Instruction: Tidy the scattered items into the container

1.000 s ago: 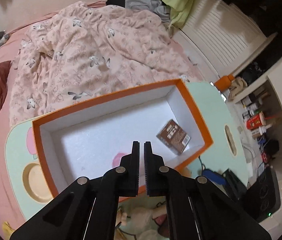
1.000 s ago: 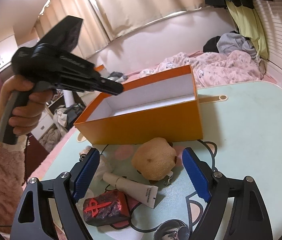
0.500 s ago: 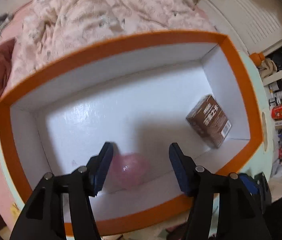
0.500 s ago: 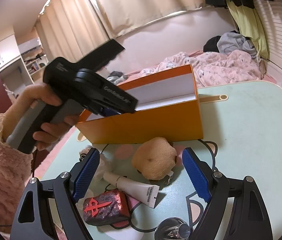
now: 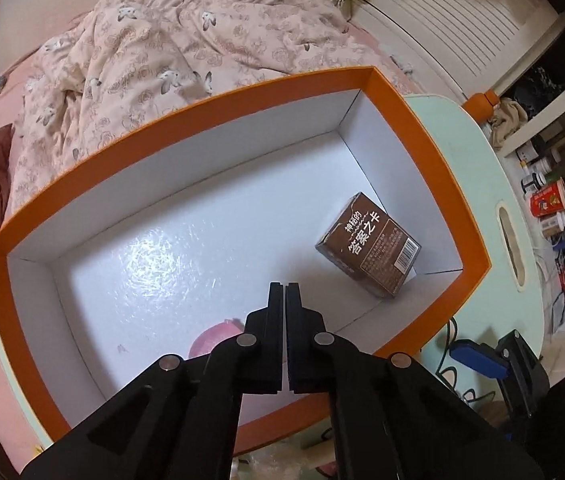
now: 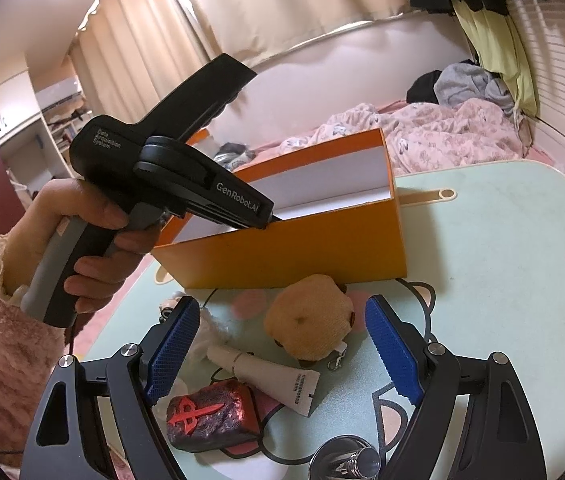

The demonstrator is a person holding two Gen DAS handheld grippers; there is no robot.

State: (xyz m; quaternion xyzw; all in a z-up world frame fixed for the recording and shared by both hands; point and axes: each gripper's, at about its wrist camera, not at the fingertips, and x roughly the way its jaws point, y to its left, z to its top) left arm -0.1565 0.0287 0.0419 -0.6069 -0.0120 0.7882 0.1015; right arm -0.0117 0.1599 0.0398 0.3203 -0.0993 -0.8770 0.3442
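- The left gripper [image 5: 284,292] hung over the orange box [image 5: 434,168] with its jaws pressed together, holding nothing.
- A brown carton [image 5: 368,246] and a pink ball [image 5: 212,340] lay inside the box.
- The right gripper [image 6: 282,354] stood wide apart and empty above the plush toy [image 6: 308,330], white tube [image 6: 270,378] and red-marked block [image 6: 210,416] on the table [image 6: 490,240].

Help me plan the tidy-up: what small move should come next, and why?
Probably lower the right claw onto the plush and close. Its jaws stand open around it, while the left claw is shut and empty over the box, where a pink item already lies.
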